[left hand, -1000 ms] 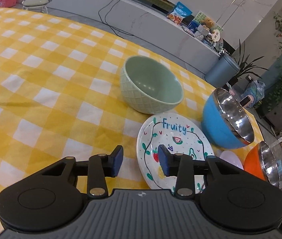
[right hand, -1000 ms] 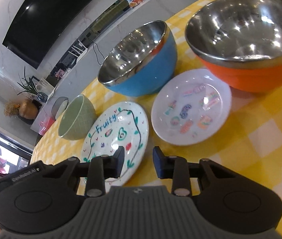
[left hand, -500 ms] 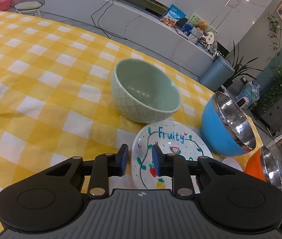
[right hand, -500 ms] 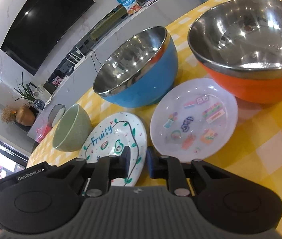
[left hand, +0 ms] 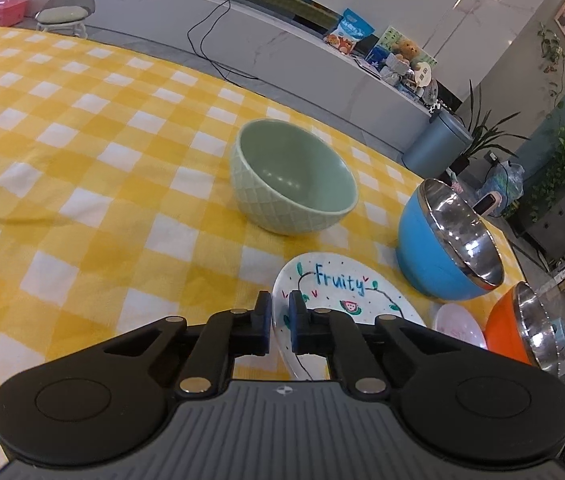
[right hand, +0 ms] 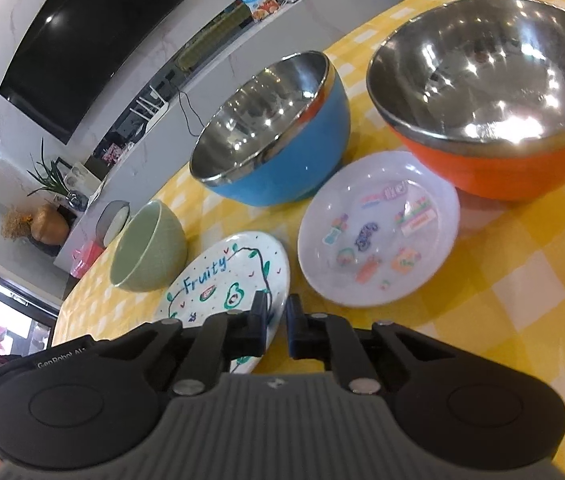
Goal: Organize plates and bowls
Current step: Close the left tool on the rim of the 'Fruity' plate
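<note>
1. Landmark: the white "Fruity" plate (left hand: 346, 292) lies flat on the worktop (left hand: 82, 160), which is covered with a yellow-and-white checked cloth.
2. Left tongs (left hand: 280, 320): the jaws have just been closing and now stand almost together, with only a narrow slit between the fingers. Nothing is held. The left rim of the "Fruity" plate shows through the slit, beneath the tips.
3. Right tongs (right hand: 276, 320): the jaws have just been closing and are now closed down to a thin slit. Nothing is held. In the right wrist view the tips sit over the near right rim of the "Fruity" plate and bare cloth shows through the slit.
4. Green bowl (left hand: 294, 184): upright and empty, just beyond the "Fruity" plate on its far left side. Whether the two touch cannot be told.
5. Blue bowl (right hand: 282, 152): steel-lined, upright and empty, just beyond the "Fruity" plate on its far right side.
6. Pale plate (right hand: 378, 232): printed with small coloured motifs, flat on the cloth just to the right of the "Fruity" plate, with a narrow strip of cloth between the rims.
7. Orange bowl (right hand: 502, 160): steel-lined, upright and empty, beyond the pale plate and the farthest item from the "Fruity" plate. Its base meets or overlaps the pale plate's far rim.
</note>
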### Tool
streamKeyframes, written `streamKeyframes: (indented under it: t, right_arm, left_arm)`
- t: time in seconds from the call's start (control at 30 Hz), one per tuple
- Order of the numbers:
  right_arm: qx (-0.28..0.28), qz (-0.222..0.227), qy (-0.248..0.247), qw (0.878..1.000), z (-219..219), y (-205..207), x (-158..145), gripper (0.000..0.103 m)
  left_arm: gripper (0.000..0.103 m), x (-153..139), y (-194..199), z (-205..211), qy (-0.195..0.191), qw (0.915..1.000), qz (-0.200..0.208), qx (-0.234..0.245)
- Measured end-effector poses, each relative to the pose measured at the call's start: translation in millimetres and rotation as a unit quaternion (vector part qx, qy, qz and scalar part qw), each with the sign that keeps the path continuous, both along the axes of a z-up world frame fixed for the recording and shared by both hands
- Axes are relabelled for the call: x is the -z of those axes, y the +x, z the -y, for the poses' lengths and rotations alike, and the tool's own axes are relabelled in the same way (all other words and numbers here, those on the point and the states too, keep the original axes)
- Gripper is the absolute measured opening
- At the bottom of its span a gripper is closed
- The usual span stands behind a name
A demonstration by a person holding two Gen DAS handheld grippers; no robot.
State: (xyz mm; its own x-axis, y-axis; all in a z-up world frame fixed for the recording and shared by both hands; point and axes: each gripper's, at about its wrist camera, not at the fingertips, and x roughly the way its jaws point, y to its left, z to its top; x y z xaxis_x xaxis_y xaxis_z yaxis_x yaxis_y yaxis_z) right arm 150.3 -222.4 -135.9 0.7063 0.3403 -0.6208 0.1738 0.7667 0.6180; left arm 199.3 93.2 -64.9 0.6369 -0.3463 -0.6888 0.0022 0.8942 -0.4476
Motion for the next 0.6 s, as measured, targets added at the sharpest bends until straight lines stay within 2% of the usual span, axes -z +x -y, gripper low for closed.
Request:
streamKeyframes:
  t: [0.6]
  right_arm:
    - [-0.030, 0.015, 0.011, 0.999, 0.0, -60.9, -34.6, 0.008]
  left_arm:
    - [0.009, -44.5, -65.9, -12.9, -0.008, 0.9995, 0.020, -0.023]
